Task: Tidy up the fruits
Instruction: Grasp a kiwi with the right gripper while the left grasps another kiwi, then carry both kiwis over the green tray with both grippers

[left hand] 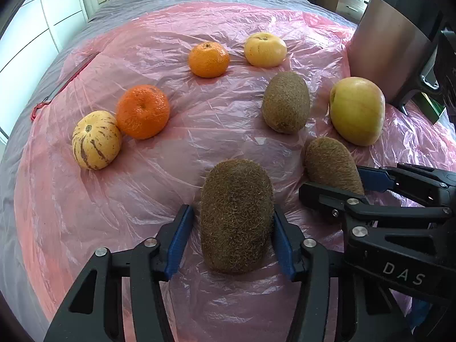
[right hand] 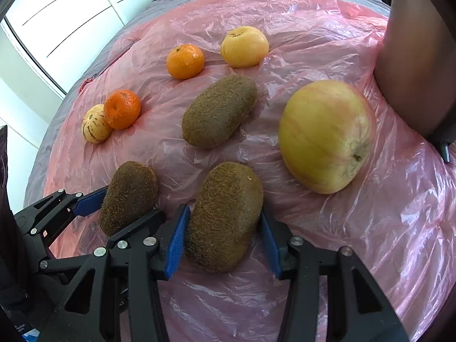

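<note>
both hand-held grippers [left hand: 232,225] [right hand: 222,225] angle steeply down, each straddling a kiwi [left hand: 236,213] [right hand: 225,216].

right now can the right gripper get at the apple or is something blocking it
Probably yes, but not at once: the right gripper has its fingers around a kiwi. The apple lies just beyond and to the right on the pink plastic sheet, with nothing between them.
</note>
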